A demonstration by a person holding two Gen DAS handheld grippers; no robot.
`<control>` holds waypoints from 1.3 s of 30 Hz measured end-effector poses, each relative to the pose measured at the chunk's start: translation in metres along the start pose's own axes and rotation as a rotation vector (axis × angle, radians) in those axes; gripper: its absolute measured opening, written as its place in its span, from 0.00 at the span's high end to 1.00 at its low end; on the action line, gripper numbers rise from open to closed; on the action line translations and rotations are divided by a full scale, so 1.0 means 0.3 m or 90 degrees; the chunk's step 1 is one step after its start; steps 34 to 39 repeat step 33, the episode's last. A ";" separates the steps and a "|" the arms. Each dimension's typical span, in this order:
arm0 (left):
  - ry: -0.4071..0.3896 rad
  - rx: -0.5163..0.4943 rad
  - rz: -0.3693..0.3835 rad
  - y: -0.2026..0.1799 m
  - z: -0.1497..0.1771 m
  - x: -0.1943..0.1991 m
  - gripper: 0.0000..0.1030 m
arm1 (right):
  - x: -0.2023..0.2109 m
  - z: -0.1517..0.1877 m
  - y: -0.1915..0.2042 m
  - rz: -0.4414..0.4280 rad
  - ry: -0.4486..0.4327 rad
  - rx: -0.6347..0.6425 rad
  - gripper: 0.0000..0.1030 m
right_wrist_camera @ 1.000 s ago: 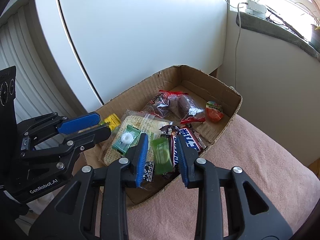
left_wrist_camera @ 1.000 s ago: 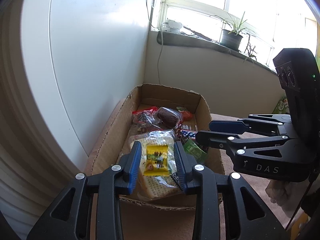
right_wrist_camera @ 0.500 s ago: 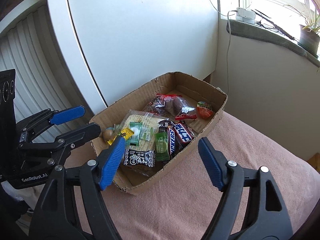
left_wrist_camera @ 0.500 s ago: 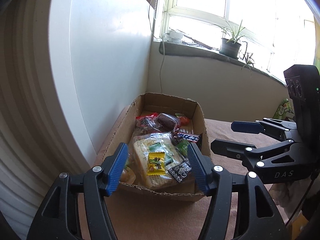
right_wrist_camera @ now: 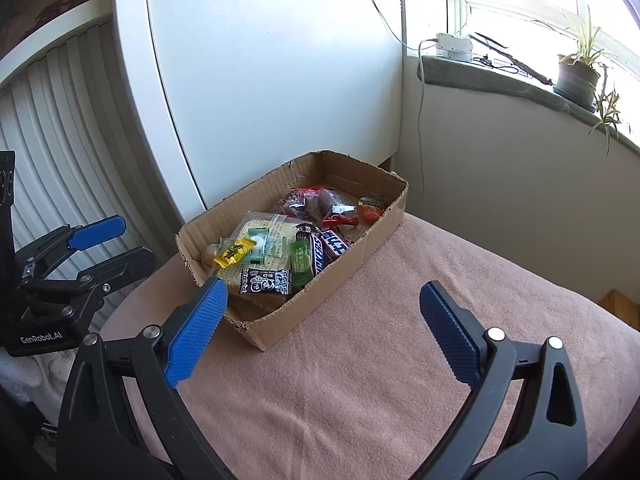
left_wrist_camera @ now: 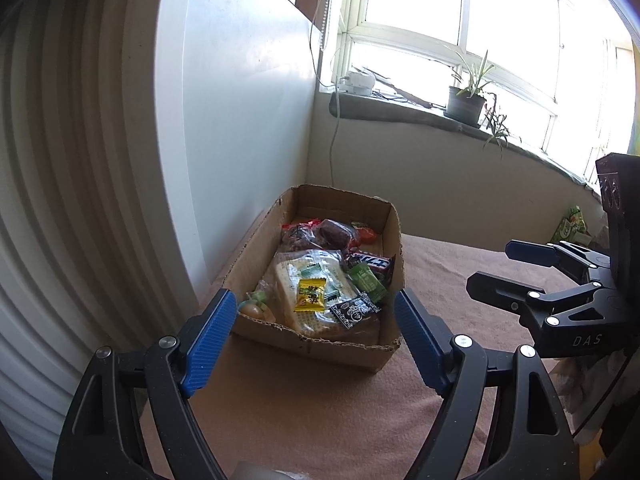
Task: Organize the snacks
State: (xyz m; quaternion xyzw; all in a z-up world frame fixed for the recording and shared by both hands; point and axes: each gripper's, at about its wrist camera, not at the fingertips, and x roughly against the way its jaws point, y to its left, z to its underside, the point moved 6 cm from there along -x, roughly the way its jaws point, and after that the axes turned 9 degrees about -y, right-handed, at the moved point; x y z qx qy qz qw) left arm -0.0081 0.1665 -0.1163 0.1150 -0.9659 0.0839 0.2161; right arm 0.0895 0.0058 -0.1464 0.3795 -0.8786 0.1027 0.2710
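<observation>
A cardboard box (left_wrist_camera: 340, 342) (right_wrist_camera: 304, 316) of snacks stands on a pink cloth. A yellow packet (left_wrist_camera: 310, 295) (right_wrist_camera: 234, 251) lies on a clear cracker pack (left_wrist_camera: 320, 270). A green packet (left_wrist_camera: 366, 280) (right_wrist_camera: 301, 261) lies beside a Snickers bar (left_wrist_camera: 370, 261) (right_wrist_camera: 326, 249) and a black packet (left_wrist_camera: 354, 310) (right_wrist_camera: 265, 281). Clear bags of dark sweets (left_wrist_camera: 320, 234) fill the far end. My left gripper (left_wrist_camera: 313, 295) (right_wrist_camera: 134, 238) hangs back from the box's near end, jaws opening, nothing between them. My right gripper (right_wrist_camera: 323, 286) (left_wrist_camera: 491, 263) sits off the box's right side, jaws opening wide, nothing held.
A white panel (right_wrist_camera: 260, 100) and ribbed shutters (left_wrist_camera: 60, 200) rise close behind and left of the box. A windowsill with a potted plant (left_wrist_camera: 464, 104) and a hanging cable (right_wrist_camera: 420, 120) lies beyond. Pink cloth (right_wrist_camera: 400, 360) spreads to the right. A green bag (left_wrist_camera: 570, 226) sits far right.
The left gripper let go of the yellow packet and the right let go of the green packet; both now lie in the box. Both grippers drew back and up, jaws spreading wide.
</observation>
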 end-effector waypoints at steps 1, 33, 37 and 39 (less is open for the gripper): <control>-0.001 0.002 -0.001 0.000 -0.001 0.003 0.21 | 0.008 0.000 -0.001 0.005 -0.003 0.003 0.04; -0.032 -0.032 -0.002 -0.072 0.001 0.052 0.21 | 0.076 0.046 -0.015 0.024 -0.008 0.015 0.04; -0.032 -0.032 -0.002 -0.072 0.001 0.052 0.21 | 0.076 0.046 -0.015 0.024 -0.008 0.015 0.04; -0.032 -0.032 -0.002 -0.072 0.001 0.052 0.21 | 0.076 0.046 -0.015 0.024 -0.008 0.015 0.04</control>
